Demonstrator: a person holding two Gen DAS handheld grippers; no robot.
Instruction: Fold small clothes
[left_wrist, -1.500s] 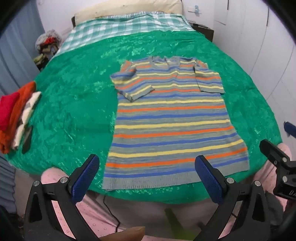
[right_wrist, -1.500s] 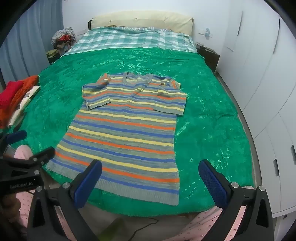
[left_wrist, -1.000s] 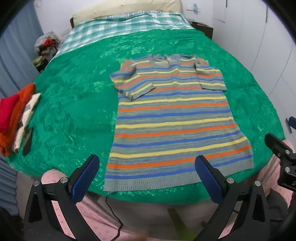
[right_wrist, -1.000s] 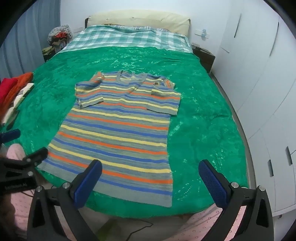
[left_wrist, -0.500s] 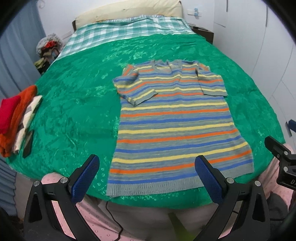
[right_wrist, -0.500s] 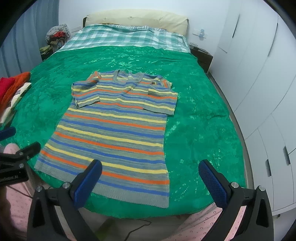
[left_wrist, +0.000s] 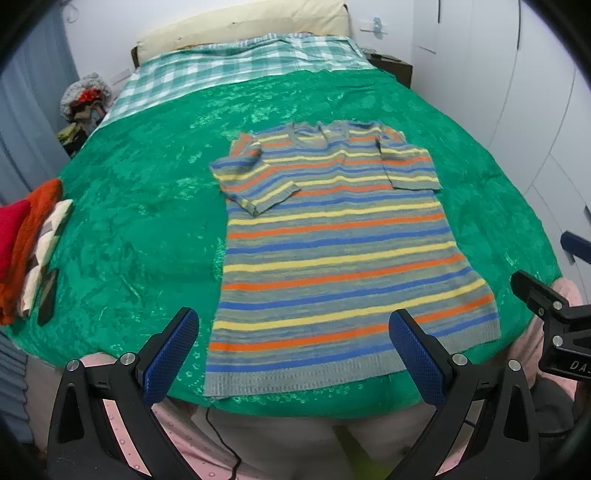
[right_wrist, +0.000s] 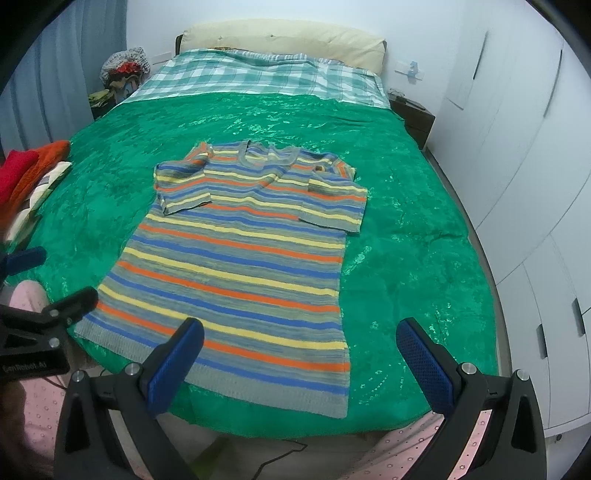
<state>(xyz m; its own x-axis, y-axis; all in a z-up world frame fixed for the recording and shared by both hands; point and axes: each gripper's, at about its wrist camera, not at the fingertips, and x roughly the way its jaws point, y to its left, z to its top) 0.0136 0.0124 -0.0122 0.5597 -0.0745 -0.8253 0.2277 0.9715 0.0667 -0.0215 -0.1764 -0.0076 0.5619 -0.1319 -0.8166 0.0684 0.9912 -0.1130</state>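
Note:
A small striped sweater (left_wrist: 332, 251) in grey, blue, yellow and orange lies flat on the green bedspread (left_wrist: 140, 221), hem toward me, both short sleeves folded in over the chest. It also shows in the right wrist view (right_wrist: 243, 258). My left gripper (left_wrist: 293, 347) is open and empty, hovering just above the hem at the bed's near edge. My right gripper (right_wrist: 301, 350) is open and empty, near the hem's right corner. Each gripper appears at the side of the other's view.
A stack of folded clothes (left_wrist: 26, 247) in red, orange and white lies at the bed's left edge, also in the right wrist view (right_wrist: 26, 177). A checked sheet (right_wrist: 258, 77) and pillow lie at the head. White wardrobes (right_wrist: 517, 147) stand right. A laundry pile (left_wrist: 83, 99) sits far left.
Both grippers have drifted slightly, so the sweater sits a little differently in each view. The sweater has not moved. Both grippers stayed open.

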